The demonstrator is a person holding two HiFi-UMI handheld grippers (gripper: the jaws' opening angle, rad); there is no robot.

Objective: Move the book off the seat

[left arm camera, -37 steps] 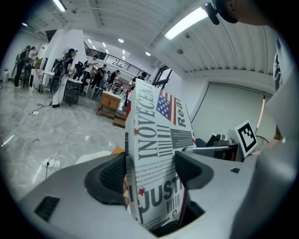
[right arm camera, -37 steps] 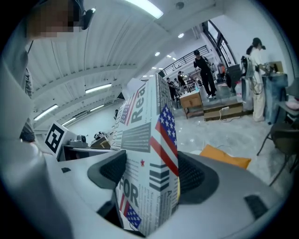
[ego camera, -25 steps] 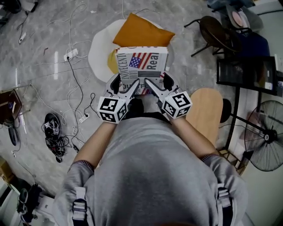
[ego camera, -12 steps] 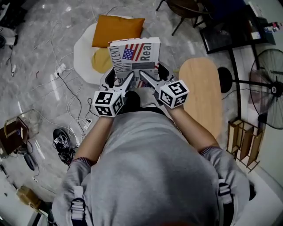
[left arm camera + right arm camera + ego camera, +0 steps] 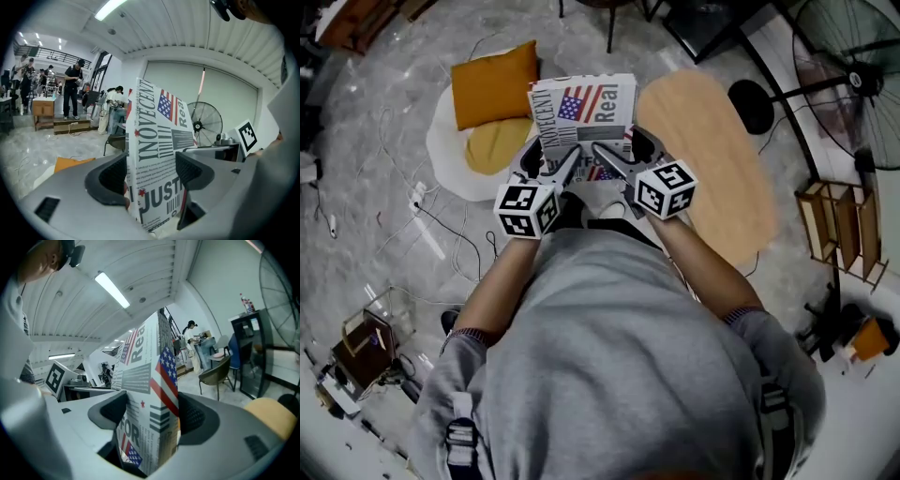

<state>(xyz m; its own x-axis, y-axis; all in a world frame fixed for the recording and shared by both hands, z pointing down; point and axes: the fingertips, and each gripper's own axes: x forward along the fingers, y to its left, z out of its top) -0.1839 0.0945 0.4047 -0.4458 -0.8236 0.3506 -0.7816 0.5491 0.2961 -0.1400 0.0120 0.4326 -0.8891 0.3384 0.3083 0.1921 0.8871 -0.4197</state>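
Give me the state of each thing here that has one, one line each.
Book: closed, lifted, gripped at its near edge by both claws.
Left claw: shut on the book.
Right claw: shut on the book.
Seat: holds two cushions, no book on it.
Orange cushion: lying at the seat's far edge.
Yellow cushion: lying flat on the seat.

The book [image 5: 586,108] is between a cushion [image 5: 492,82], left, and a table [image 5: 712,159], right.
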